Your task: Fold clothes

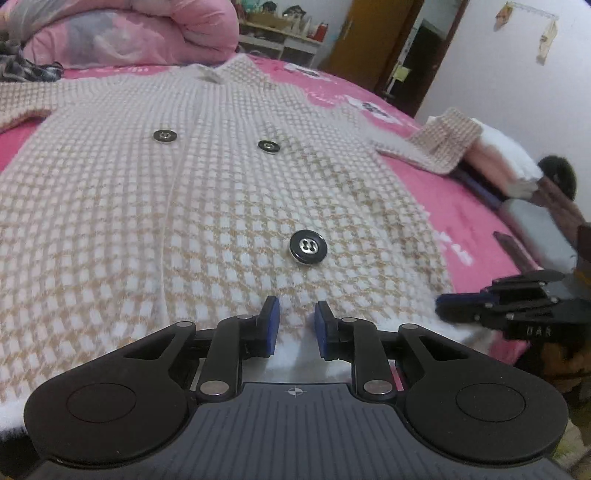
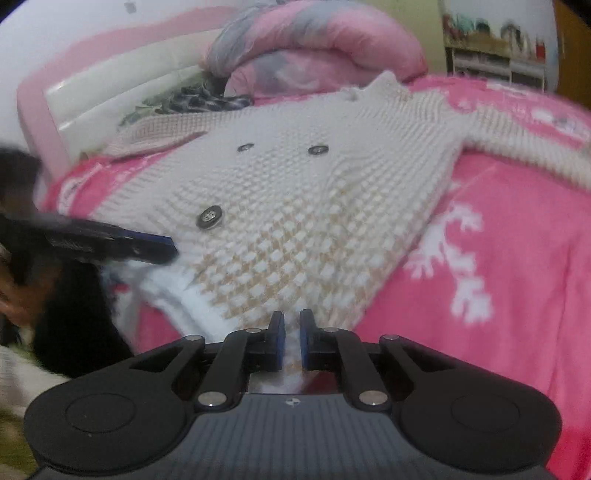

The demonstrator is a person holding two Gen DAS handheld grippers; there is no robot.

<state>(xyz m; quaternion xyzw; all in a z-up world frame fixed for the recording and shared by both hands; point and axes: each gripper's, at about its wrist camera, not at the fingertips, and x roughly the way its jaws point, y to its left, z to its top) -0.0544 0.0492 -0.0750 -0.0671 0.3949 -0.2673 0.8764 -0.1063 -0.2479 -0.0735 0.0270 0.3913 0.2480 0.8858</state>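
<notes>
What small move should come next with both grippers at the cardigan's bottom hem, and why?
Probably lift the hem and carry it up toward the collar. The left gripper and right gripper each pinch the white hem of the checked cardigan, which lies spread flat, buttons up, on the pink bedsheet. With both bottom corners seemingly held, folding bottom to top looks like the natural next step.

A cardigan (image 1: 207,192) lies spread flat on the bed (image 2: 517,258), collar away from both cameras, hem nearest them. Behind the collar a rolled quilt (image 1: 129,33) sits at the head of the bed. The left gripper (image 1: 295,321) and the right gripper (image 2: 291,339) sit at the hem, side by side. A shelf (image 1: 284,33) stands beyond the bed.
</notes>
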